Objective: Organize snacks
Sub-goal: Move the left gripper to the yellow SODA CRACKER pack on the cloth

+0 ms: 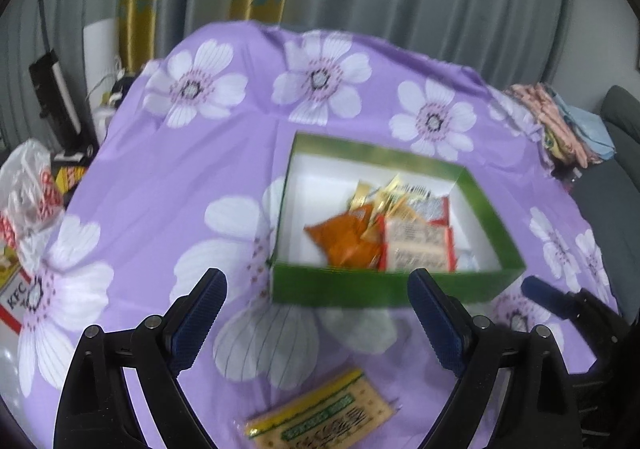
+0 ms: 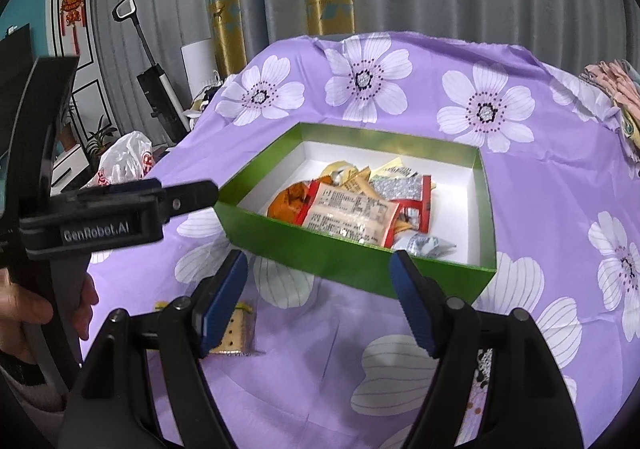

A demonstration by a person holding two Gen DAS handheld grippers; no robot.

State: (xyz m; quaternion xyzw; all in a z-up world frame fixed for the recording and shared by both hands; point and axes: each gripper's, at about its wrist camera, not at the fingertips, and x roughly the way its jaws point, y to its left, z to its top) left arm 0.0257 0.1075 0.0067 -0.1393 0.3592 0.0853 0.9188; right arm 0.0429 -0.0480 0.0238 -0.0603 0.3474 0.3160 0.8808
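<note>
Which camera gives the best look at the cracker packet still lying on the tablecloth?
The left wrist view: the cracker packet lies almost whole between the fingers, though blurred. In the right wrist view the cracker packet is mostly hidden behind a finger.

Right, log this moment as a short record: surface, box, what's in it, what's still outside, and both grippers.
surface: purple floral cloth
box: green box, open, white inside
in box: orange packet, red-edged packet, gold and silver wrappers
outside box: cracker packet on the cloth, near side of the box
left gripper: open, empty, above the cracker packet
right gripper: open, empty, facing the box's near wall
</note>
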